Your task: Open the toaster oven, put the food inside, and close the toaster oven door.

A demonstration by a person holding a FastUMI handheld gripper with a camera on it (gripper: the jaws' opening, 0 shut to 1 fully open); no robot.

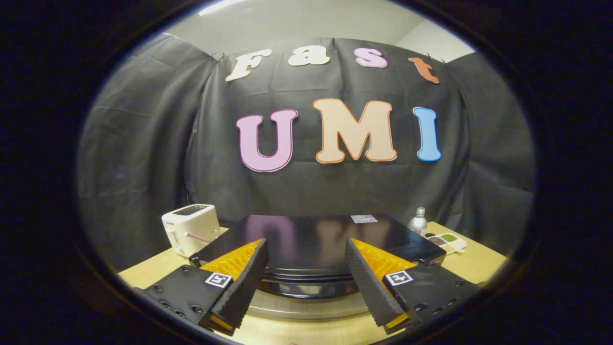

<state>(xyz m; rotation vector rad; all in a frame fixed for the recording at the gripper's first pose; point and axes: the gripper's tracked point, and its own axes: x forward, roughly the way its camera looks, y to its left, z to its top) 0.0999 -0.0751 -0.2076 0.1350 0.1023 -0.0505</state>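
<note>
A glossy black, flat-topped toaster oven, its dark lid mirroring faint purple and tan tints and bearing a small pale sticker, sits on a light, honey-coloured wooden table before a plain black cloth wall. Beside it stand a cream-white plastic slot toaster with a dark slot on top and a red-and-white striped detail on its side, a silvery-white bottle, and a white divided dish holding dark brown and green fillings. The open gripper carries ridged, saw-toothed finger faces and small black-and-white square markers.
</note>
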